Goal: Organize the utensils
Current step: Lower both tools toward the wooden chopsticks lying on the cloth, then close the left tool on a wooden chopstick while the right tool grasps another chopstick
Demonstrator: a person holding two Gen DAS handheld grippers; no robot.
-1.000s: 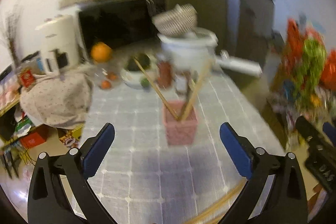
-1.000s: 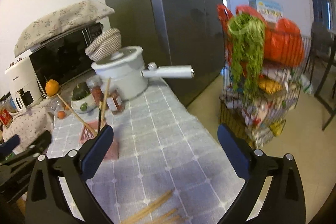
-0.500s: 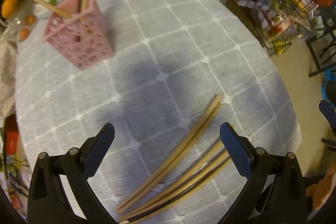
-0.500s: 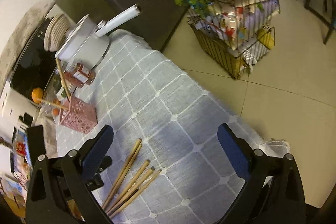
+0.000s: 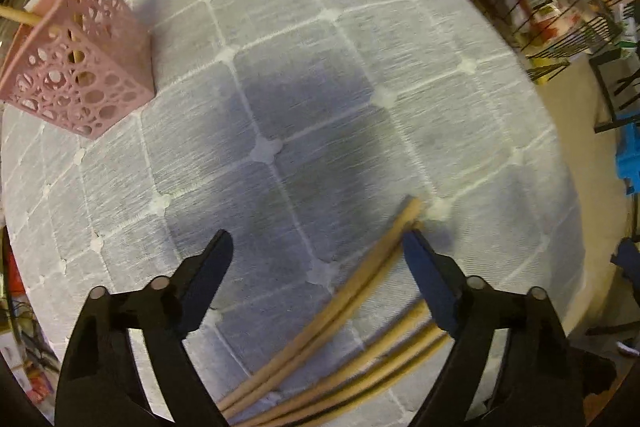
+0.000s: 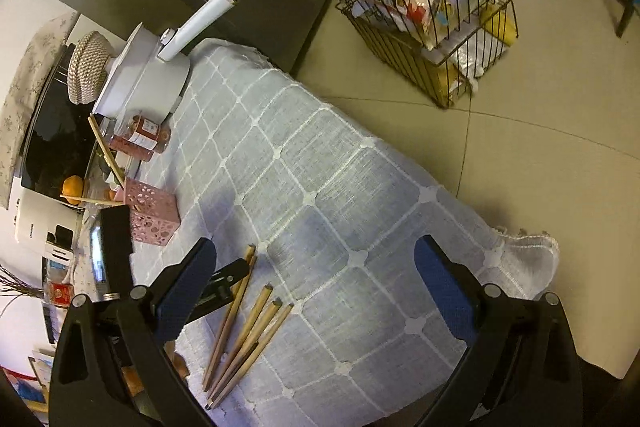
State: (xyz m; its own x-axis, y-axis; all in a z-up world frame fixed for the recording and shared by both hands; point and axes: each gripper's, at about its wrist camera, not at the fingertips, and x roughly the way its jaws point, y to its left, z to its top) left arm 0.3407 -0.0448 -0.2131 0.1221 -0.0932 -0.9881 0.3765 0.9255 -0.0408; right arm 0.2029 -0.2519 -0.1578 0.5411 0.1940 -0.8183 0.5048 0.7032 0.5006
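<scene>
chopsticks (image 5: pixel 360 291) light, stiff, thin, slippery on tabletop (image 5: pixel 320 67); left claw (image 5: pixel 316 259) closing, nothing gripped yet; right claw (image 6: pixel 316 291) wide, empty; pinch mid-shaft.

The tablecloth (image 5: pixel 320 39) is grey-blue with white lines that make big squares, and a little white blob sits where the lines cross. The chopsticks (image 5: pixel 340 303) are light brown wood. The holder (image 5: pixel 76 75) is pink, full of round holes like lace. The left gripper (image 5: pixel 316 255) is black with dark blue pads, and so is the right gripper (image 6: pixel 316 279). The pot (image 6: pixel 144 75) is white with a white handle. The jar (image 6: pixel 140 139) looks red with a white label. The floor (image 6: pixel 540 155) is beige.
</scene>
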